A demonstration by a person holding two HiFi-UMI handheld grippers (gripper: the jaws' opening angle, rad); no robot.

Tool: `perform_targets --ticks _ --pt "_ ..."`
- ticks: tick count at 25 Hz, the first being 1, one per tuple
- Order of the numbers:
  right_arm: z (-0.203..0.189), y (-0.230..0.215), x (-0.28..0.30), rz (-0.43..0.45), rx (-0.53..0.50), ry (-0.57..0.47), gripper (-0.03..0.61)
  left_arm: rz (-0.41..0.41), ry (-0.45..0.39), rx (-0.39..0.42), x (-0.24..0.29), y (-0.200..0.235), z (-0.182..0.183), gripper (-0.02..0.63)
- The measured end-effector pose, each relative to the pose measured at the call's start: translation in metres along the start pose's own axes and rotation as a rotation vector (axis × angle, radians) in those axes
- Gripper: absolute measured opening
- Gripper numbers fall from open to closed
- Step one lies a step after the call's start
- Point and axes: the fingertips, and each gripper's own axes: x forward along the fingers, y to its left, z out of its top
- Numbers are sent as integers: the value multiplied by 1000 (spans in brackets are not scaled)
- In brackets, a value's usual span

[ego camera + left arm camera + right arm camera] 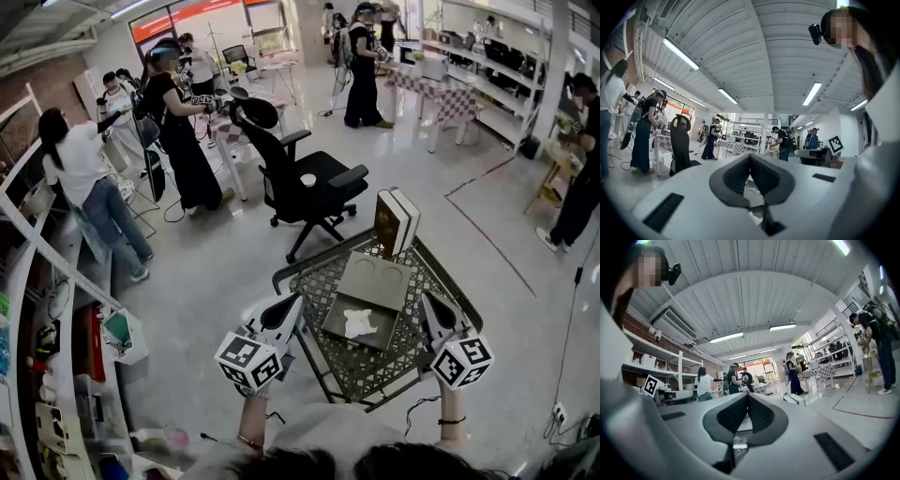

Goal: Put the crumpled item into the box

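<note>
A grey box (pixel 386 328) lies open on a black mesh table (pixel 375 375), its lid (pixel 375 279) folded back on the far side. The crumpled white item (pixel 357 324) rests inside the box. My left gripper (pixel 294 302) hovers at the table's left edge, left of the box, and my right gripper (pixel 427 300) hovers just right of it. Both point up and away from me. In the left gripper view the jaws (pixel 750 156) meet at their tips with nothing between them. In the right gripper view the right gripper's jaws (pixel 747 394) are likewise shut and empty.
Two books (pixel 397 220) stand upright at the table's far corner. A black office chair (pixel 300 178) stands beyond the table. Several people stand around the room. Shelving (pixel 56 356) with clutter runs along the left.
</note>
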Motion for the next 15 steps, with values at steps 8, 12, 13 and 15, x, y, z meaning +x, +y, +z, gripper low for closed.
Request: perform_targets --ticks 8,12,13,15 --pt "21 -12 -8 -51 -32 -58 21 30 -30 26 0 8 10 17" --pt "23 -14 -9 -60 -62 -63 21 38 -32 33 0 10 9 17" --pt "24 -14 -9 -62 -66 -65 21 39 -33 36 0 10 10 18" --pt "26 -14 -10 -65 -69 -68 21 42 -34 44 0 11 12 17"
